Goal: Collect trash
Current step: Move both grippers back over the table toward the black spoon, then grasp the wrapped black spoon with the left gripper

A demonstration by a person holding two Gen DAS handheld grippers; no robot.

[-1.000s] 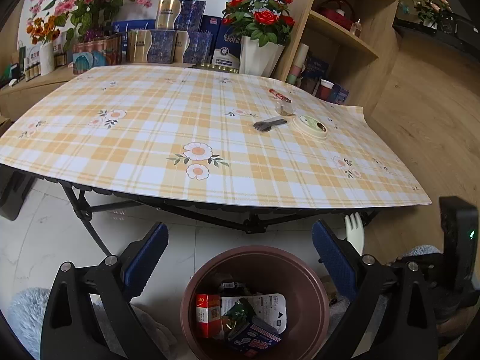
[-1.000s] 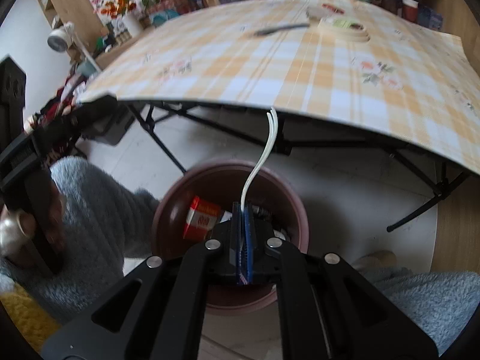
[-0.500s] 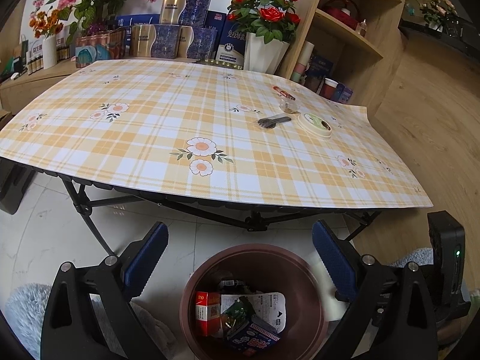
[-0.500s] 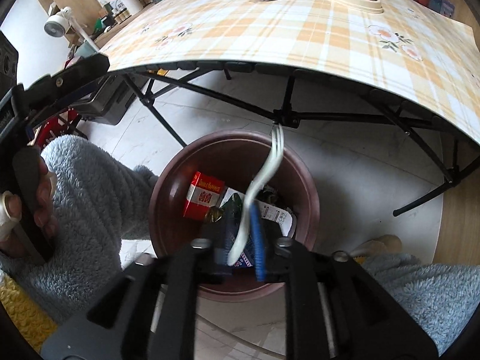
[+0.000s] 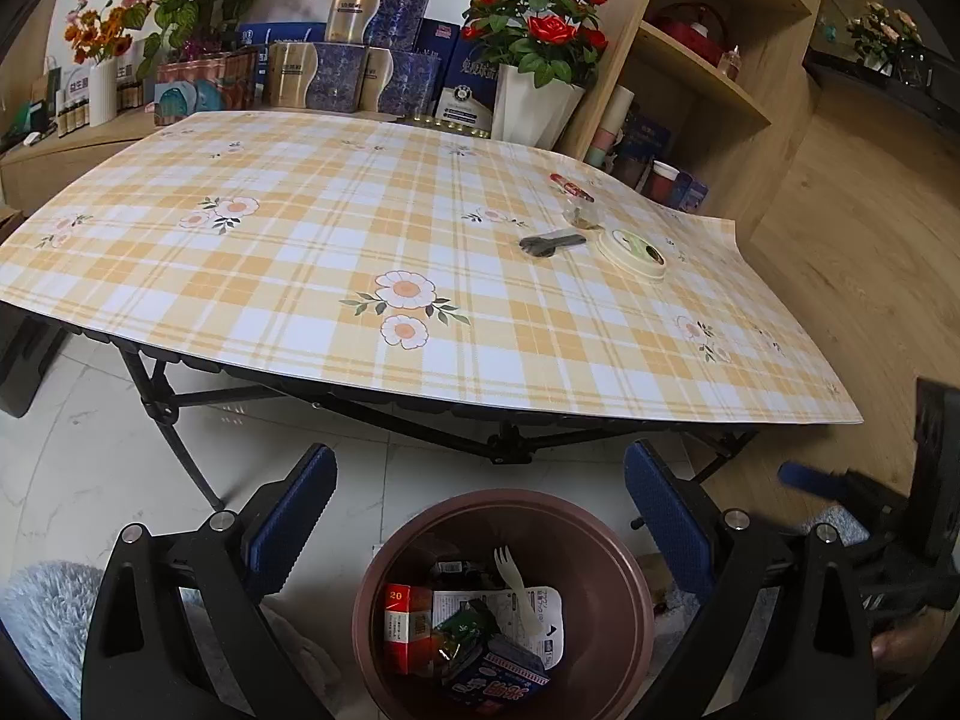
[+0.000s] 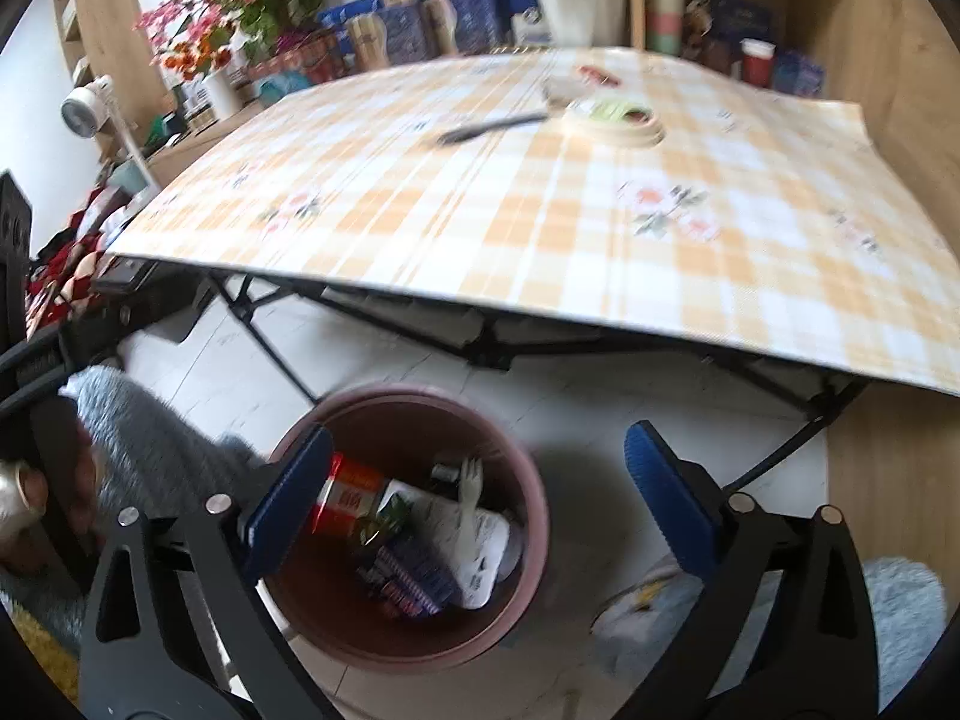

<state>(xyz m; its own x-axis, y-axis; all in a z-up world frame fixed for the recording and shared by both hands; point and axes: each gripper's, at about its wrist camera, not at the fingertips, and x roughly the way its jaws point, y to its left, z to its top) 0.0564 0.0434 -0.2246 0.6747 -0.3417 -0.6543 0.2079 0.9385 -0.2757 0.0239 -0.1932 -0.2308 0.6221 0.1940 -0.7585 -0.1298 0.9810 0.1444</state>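
Observation:
A brown round bin (image 5: pixel 606 546) stands on the floor under the table's near edge; it also shows in the right wrist view (image 6: pixel 528 546). Inside lie a white plastic fork (image 5: pixel 516 585) (image 6: pixel 469 507), a red box (image 5: pixel 403 621), a white paper and snack wrappers. My left gripper (image 5: pixel 477 519) is open and empty above the bin. My right gripper (image 6: pixel 477 501) is open and empty above the bin's right side. On the checked tablecloth (image 5: pixel 360 252) lie a tape roll (image 5: pixel 630 251), a dark flat tool (image 5: pixel 549 243), a small clear piece (image 5: pixel 579 217) and a red wrapper (image 5: pixel 570 185).
Black folding table legs (image 5: pixel 162 408) stand just behind the bin. Flower vases and boxes (image 5: pixel 360 66) line the table's far edge. A wooden shelf unit (image 5: pixel 708 78) stands at the right. A grey fluffy sleeve (image 6: pixel 138 438) is left of the bin.
My right gripper was shut on the white fork above the bin. It has opened, the fork has dropped into the bin, and the gripper has risen. The left gripper barely moved.

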